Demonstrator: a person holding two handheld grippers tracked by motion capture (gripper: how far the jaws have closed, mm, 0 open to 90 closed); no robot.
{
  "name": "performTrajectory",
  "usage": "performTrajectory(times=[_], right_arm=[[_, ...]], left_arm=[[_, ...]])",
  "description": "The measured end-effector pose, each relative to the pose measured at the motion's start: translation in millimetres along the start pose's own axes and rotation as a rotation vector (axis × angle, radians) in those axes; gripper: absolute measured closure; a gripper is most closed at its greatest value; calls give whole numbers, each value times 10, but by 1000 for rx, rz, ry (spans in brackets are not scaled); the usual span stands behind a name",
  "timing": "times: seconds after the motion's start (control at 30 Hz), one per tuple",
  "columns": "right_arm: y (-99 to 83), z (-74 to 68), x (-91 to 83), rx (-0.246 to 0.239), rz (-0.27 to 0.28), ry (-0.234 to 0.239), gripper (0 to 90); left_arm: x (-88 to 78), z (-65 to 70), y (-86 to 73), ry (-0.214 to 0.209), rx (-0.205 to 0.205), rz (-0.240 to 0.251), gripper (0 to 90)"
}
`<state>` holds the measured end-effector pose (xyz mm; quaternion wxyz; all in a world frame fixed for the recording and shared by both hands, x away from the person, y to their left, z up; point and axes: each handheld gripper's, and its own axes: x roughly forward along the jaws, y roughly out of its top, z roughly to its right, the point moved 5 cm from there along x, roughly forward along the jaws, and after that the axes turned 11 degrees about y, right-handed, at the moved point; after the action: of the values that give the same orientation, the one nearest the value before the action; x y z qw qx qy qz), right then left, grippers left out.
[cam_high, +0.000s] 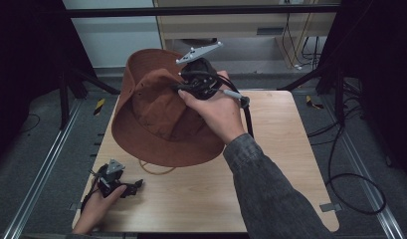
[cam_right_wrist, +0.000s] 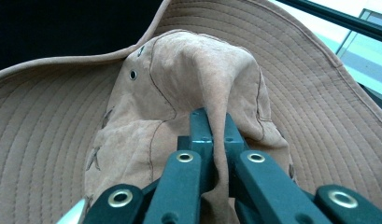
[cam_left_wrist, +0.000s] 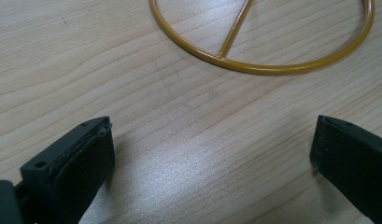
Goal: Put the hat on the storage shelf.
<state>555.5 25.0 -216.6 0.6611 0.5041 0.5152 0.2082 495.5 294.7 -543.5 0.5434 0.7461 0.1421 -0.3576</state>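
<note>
Right gripper view: my right gripper (cam_right_wrist: 215, 135) pinches crown fold of rust-brown, stitched-brim suede hat (cam_right_wrist: 188, 84); left gripper (cam_left_wrist: 212, 154) wide open, empty.

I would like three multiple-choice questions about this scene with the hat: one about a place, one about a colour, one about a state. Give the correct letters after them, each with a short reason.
1. Where is the yellow ring?
A. On the table, beside the left gripper
B. On top of the hat
C. Between the jaws of the right gripper

2. What colour is the hat?
A. Blue
B. Brown
C. White

3. What is the state of the right gripper?
A. Open above the table
B. Lying on the table
C. Shut on the cloth of the hat's crown

Answers:
1 A, the left gripper view shows the ring lying flat on the wooden table ahead of the open jaws.
2 B, the brim and crown are rust brown in the high view.
3 C, the right gripper view shows a fold of the crown pinched between the jaws.
</note>
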Motion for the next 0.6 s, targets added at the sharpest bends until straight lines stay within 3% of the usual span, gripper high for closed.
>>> performTrajectory(times=[0.6], right_arm=[[86, 46, 226, -1, -24, -2, 889]], left_arm=[[0, -1, 0, -1, 1, 0, 0]])
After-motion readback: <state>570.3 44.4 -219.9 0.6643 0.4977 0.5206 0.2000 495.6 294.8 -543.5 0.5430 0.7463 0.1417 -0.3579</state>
